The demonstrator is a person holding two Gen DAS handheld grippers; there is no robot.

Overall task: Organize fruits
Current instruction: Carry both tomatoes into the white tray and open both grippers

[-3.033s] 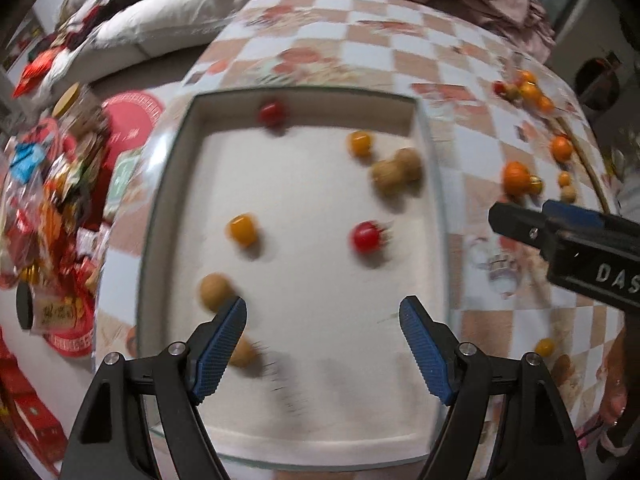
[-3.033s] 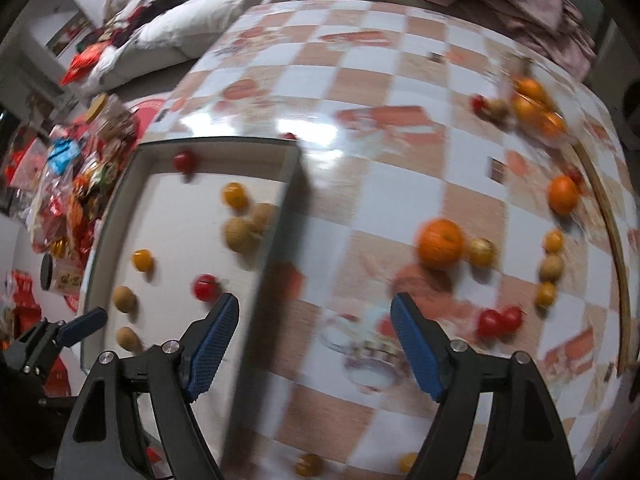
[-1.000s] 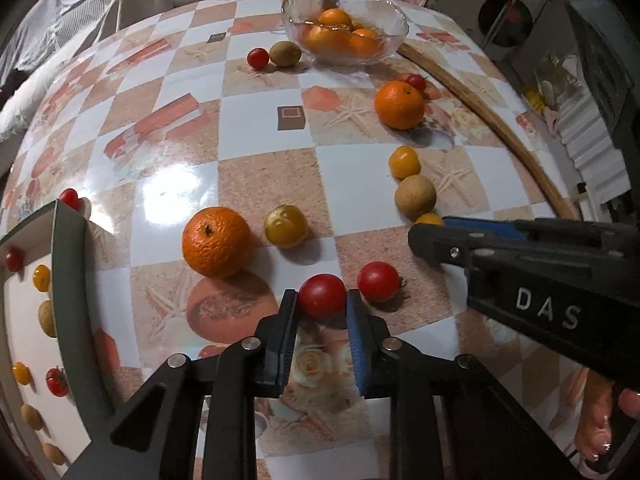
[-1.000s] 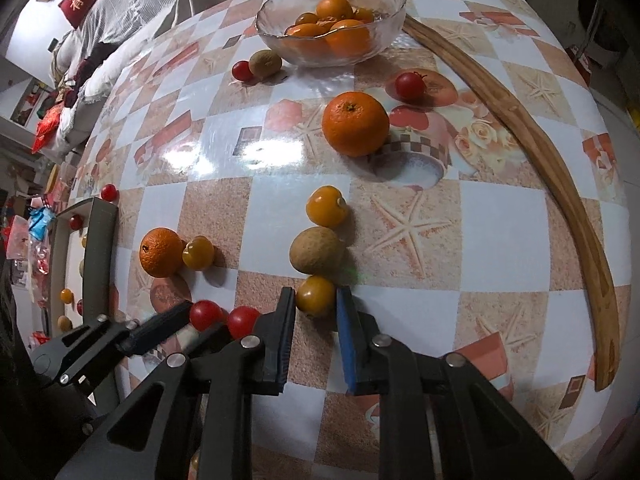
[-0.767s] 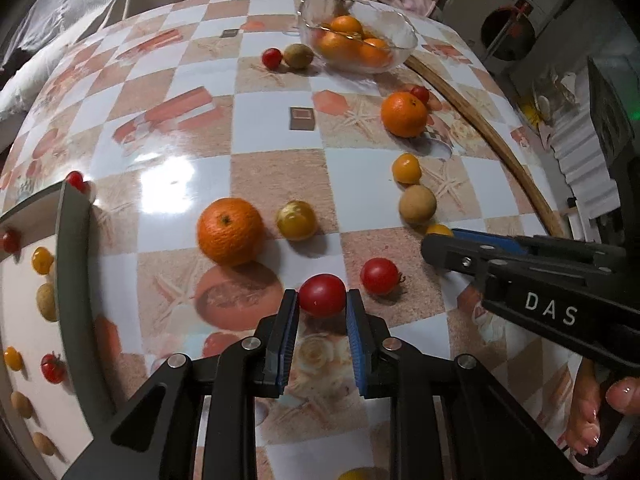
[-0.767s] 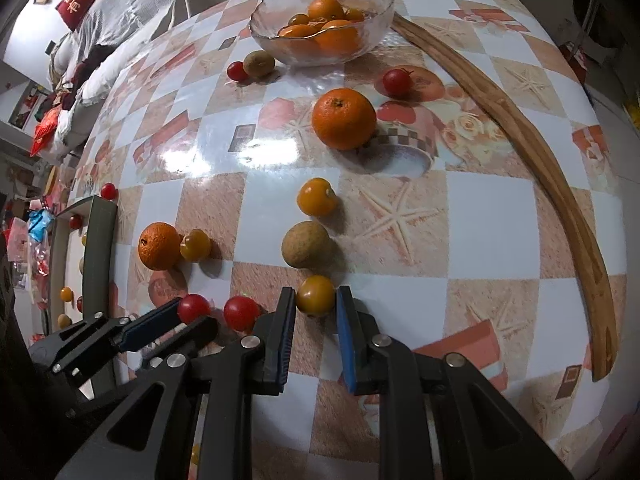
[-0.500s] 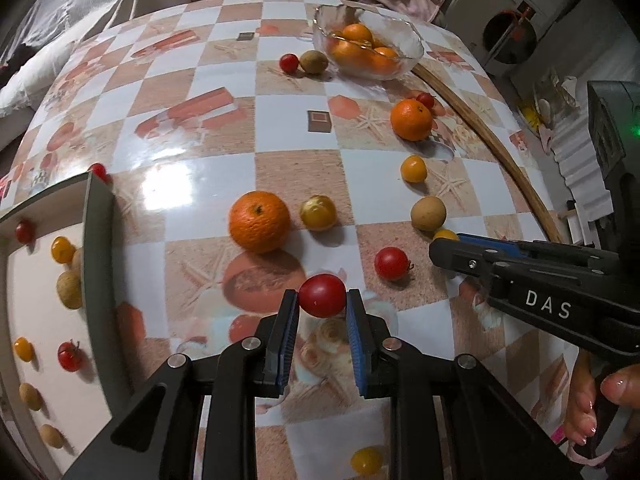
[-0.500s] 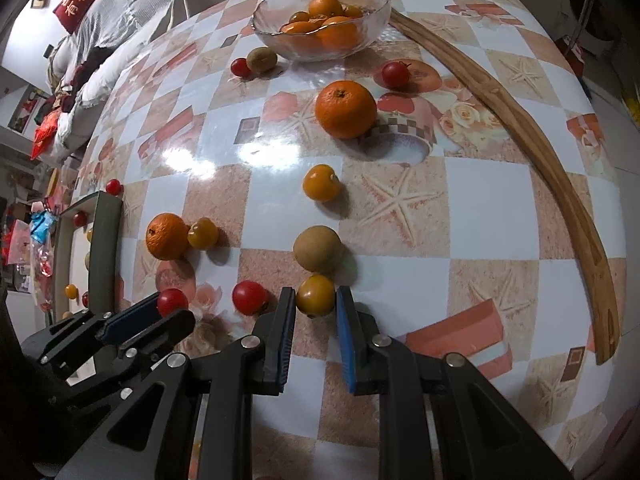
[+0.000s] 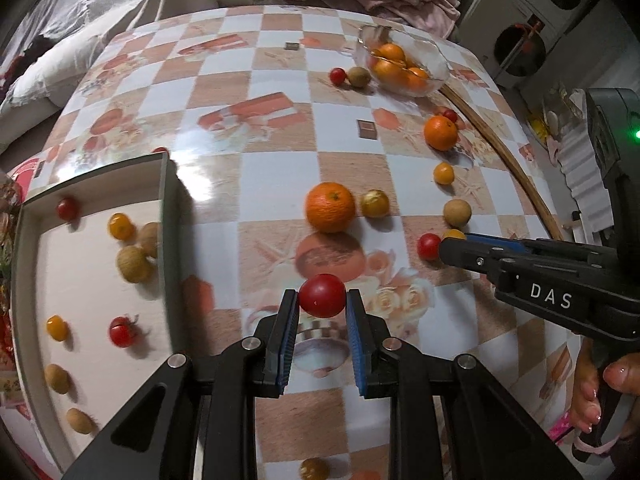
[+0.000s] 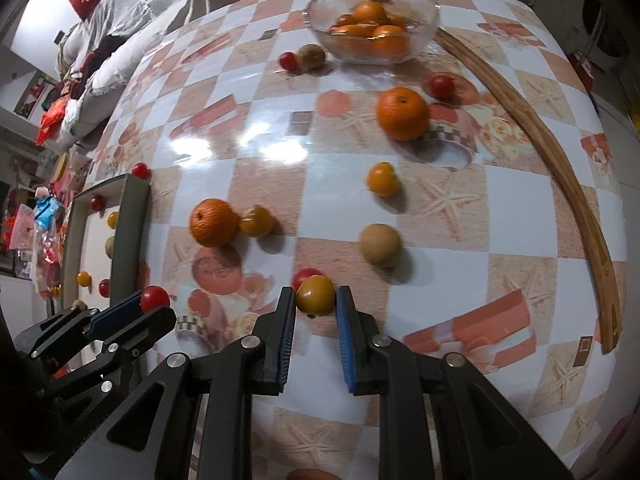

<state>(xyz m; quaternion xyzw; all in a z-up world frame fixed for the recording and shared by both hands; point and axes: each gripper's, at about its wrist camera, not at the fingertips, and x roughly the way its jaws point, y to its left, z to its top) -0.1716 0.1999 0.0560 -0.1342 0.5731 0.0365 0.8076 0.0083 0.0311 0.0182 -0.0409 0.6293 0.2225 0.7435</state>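
My left gripper (image 9: 322, 300) is shut on a red cherry tomato (image 9: 322, 295) and holds it above the checkered table, to the right of the white tray (image 9: 164, 208). My right gripper (image 10: 316, 300) is shut on a yellow cherry tomato (image 10: 315, 294), lifted over another red tomato (image 10: 303, 275). The tray holds several small fruits, such as a red tomato (image 9: 121, 332) and a brown longan (image 9: 133, 265). In the right wrist view the left gripper (image 10: 154, 300) shows at lower left with its tomato.
Loose on the table are an orange (image 9: 330, 207), a yellow tomato (image 9: 375, 204), a longan (image 9: 457, 213), a red tomato (image 9: 429, 246) and a second orange (image 9: 440, 132). A glass bowl (image 9: 434, 76) of oranges stands at the back. A curved wooden strip (image 10: 560, 160) lies right.
Both grippers have lifted and pulled back with their tomatoes, and both have shifted left toward the tray. The tray shows larger in the left wrist view.
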